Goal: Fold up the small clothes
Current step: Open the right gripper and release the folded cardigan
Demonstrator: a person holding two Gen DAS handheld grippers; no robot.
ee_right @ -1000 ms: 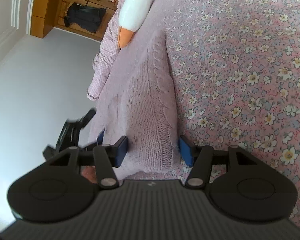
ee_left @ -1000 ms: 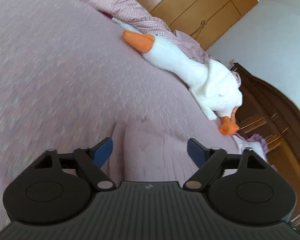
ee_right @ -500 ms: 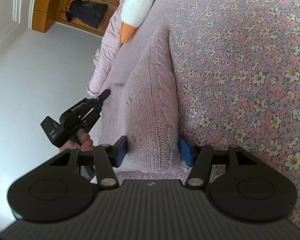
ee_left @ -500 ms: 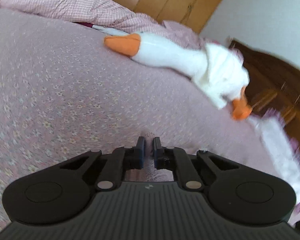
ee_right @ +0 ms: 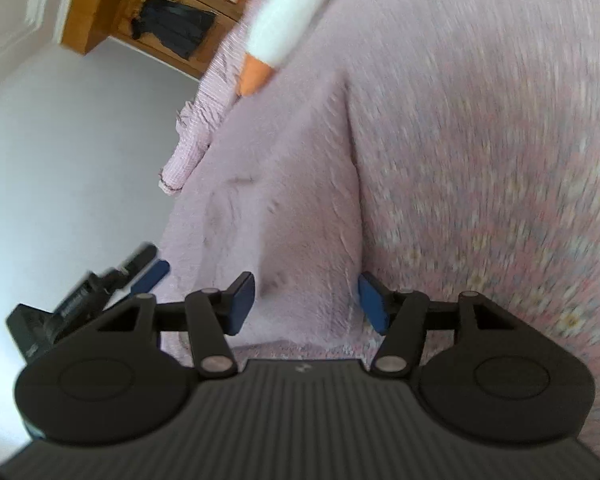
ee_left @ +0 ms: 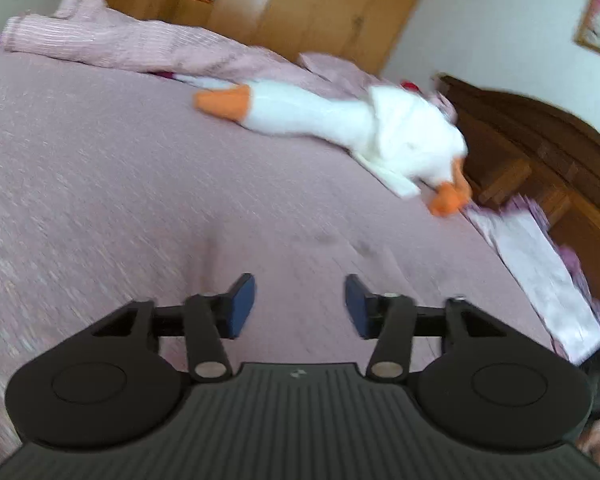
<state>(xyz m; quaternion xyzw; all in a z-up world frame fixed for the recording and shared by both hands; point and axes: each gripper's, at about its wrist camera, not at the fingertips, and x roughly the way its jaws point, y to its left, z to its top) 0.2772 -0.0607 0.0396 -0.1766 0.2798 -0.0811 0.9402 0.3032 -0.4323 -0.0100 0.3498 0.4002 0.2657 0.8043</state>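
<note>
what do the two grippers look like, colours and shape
Both match. The left gripper and right gripper each have a matte black ribbed body with a small pale logo, two round black discs at the sides, black linkage arms on silver pivot pins, and flat blue finger pads. No cables or sleeves show.

left gripper (ee_left: 300, 304): matt black plastic body with a ribbed top; finger pads (ee_left: 242, 306) blue, smooth, rubbery-looking; small dull metal pivot pins
right gripper (ee_right: 306, 300): same matt black ribbed plastic, blue pads (ee_right: 373, 308)
sweater (ee_right: 284, 216): pale pink knitted cloth, rough, with a raised cable rib along its right edge
bedspread (ee_left: 80, 168): pink printed cloth, matt
plush goose (ee_left: 360, 128): white fuzzy fabric, orange soft beak and feet
wardrobe (ee_left: 308, 4): light wood, smooth, slight sheen
headboard (ee_left: 540, 148): dark wood, polished
</note>
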